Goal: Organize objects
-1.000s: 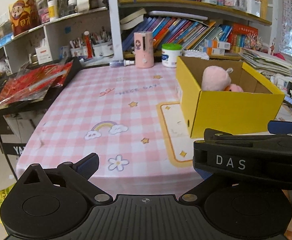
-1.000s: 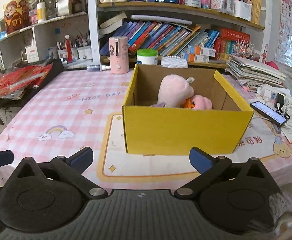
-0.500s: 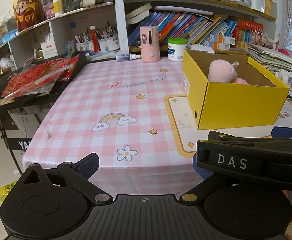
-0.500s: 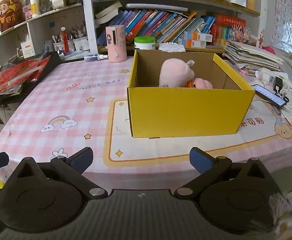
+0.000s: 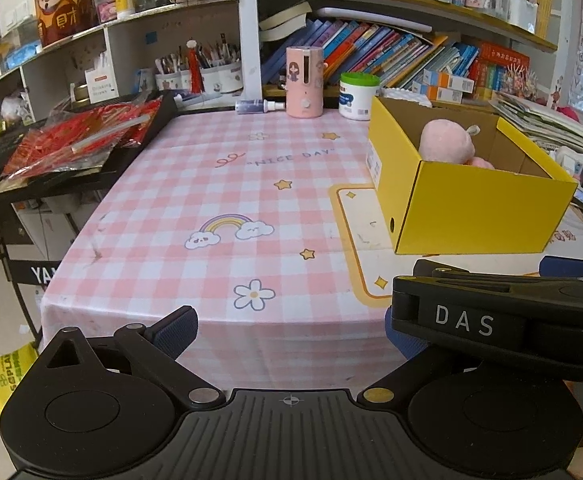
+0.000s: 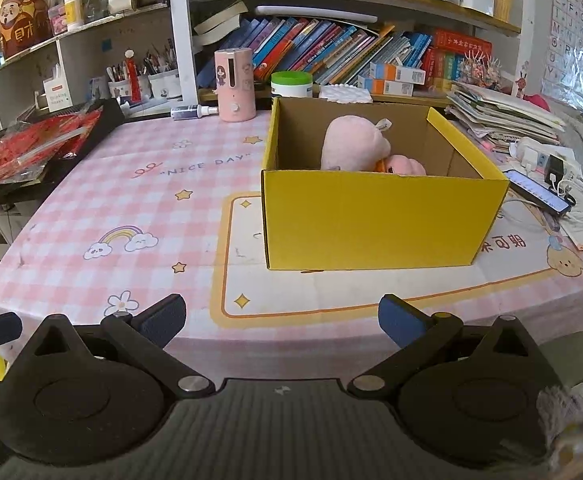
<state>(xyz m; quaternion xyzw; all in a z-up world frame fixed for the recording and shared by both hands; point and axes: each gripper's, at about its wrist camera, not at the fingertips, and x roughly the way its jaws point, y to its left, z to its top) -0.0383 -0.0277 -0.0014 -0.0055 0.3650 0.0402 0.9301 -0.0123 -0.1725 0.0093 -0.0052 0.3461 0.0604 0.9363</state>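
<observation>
A yellow cardboard box (image 6: 379,220) stands on the pink checked tablecloth, with a pink plush toy (image 6: 351,142) and a smaller pink and orange item inside. The box (image 5: 475,212) and the plush (image 5: 445,142) also show at the right of the left wrist view. My right gripper (image 6: 281,320) is open and empty, off the table's front edge, short of the box. My left gripper (image 5: 291,334) is open and empty, off the front edge to the left. The right gripper's black body (image 5: 503,312) crosses in front of its right finger.
A pink dispenser (image 6: 235,84), a green-lidded jar (image 6: 291,84) and a small spray bottle (image 6: 193,111) stand at the table's back edge below bookshelves. Red packets on a black keyboard (image 5: 75,140) lie at the left. A phone (image 6: 535,190) and stacked papers lie right of the box.
Both grippers have drawn back from the table, so the box and cloth look smaller and the front edge of the table has come into view. Both stayed open and empty.
</observation>
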